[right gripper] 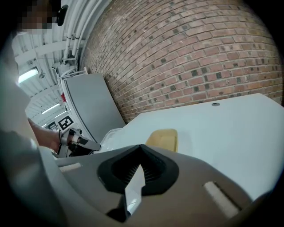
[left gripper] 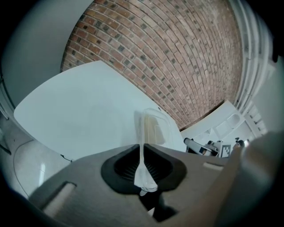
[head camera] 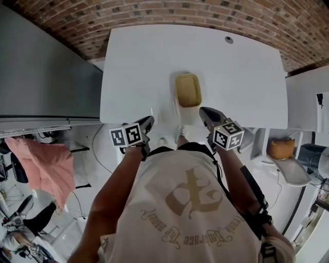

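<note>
Clear box [head camera: 176, 105], yellow contents [head camera: 187, 89]; white table [head camera: 139, 67]; red-brick patterned wall [head camera: 154, 13].

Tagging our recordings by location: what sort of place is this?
Likely an indoor workroom or lab: a plain white table, holding a clear plastic container, stands by a brick wall, with a second white desk beside it.

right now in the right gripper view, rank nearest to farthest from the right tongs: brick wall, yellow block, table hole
1. yellow block, just ahead, centre
2. table hole, farther back, to the right
3. brick wall, behind everything
</note>
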`<state>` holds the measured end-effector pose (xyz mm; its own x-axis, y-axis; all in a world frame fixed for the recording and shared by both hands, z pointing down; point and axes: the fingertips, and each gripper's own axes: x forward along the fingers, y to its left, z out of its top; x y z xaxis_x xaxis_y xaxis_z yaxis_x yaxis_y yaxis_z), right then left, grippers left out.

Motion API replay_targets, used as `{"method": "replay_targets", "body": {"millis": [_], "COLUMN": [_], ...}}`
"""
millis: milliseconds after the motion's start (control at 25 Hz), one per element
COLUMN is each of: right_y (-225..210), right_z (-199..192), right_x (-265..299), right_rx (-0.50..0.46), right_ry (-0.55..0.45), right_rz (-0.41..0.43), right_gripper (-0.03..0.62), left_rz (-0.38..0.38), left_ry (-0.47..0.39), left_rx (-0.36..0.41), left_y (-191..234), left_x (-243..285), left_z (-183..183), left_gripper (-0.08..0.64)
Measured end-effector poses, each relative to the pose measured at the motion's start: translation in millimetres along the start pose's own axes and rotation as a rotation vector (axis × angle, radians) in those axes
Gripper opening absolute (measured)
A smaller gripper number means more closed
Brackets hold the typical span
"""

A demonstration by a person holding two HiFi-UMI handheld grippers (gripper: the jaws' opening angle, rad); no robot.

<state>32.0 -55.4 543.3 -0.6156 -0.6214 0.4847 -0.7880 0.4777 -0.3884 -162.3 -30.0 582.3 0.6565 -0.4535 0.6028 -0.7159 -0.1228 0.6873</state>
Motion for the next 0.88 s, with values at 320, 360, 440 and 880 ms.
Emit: {"method": "replay_targets", "body": {"millis": [320, 360, 440, 880], "right_y": [25.4, 28.1, 32.4, 45.5], "right_z": [-21.3, -23.8, -28.5, -47.9], "right_x": [-22.8, -25.3, -30.1, -52.5], "right_rx": [-0.001, -0.001, -0.001, -0.005], "right_ry": [-0.024, -0.027, -0.032, -0.049], "right_rz": [-0.026, -0.029, -0.036, -0.076], "right_gripper": [0.008, 0.008, 0.008, 0.008], "left_rz": [-0.016, -0.017, -0.021, -0.032], "left_ry": [-0.005, -0.005, -0.005, 0.008], "left_rx": [0.014, 0.017, 0.021, 0.040], "left_y": [4.4, 5.1, 6.4, 8.1], "left_x": [-22.7, -25.0, -28.7, -39.1], "left_z": [-20.3, -22.4, -26.1, -41.9], "left_gripper": [0.031, 0.031, 0.031, 0.031]}}
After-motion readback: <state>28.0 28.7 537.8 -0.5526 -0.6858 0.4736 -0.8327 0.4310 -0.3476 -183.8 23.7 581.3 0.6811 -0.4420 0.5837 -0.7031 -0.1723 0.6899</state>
